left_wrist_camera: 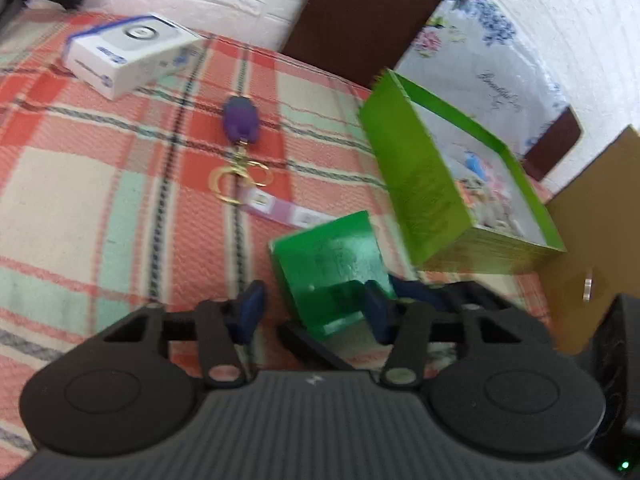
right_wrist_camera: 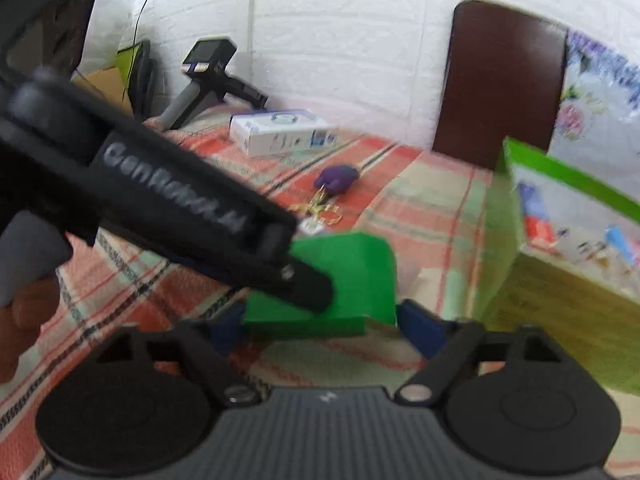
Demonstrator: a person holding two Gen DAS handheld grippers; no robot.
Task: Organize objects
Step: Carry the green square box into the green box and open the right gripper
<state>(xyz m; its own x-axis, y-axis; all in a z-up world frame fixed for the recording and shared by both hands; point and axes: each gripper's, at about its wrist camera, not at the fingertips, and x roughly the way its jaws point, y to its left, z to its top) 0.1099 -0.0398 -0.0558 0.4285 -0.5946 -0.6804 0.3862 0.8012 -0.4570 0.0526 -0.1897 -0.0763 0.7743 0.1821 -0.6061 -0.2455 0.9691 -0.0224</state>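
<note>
A green block (left_wrist_camera: 332,268) sits tilted over the plaid cloth, next to the open lime-green box (left_wrist_camera: 420,184). In the right wrist view, my right gripper (right_wrist_camera: 323,324) has its blue fingers against both ends of the green block (right_wrist_camera: 344,276) and is shut on it. My left gripper (left_wrist_camera: 314,308) comes in from the left. Its right finger overlaps the block, while a gap shows between the block and its left finger. One black finger (right_wrist_camera: 312,284) of the left gripper lies across the block's face. The other finger is hidden in that view.
A purple keychain (left_wrist_camera: 240,120) with gold rings and a strap lies mid-cloth, with a white carton (left_wrist_camera: 132,54) behind it. The lime box (right_wrist_camera: 560,216) holds several small items. A dark chair back (left_wrist_camera: 360,12), cardboard (left_wrist_camera: 592,220) and a spare gripper (right_wrist_camera: 212,76) border the area. A hand (right_wrist_camera: 24,312) shows at left.
</note>
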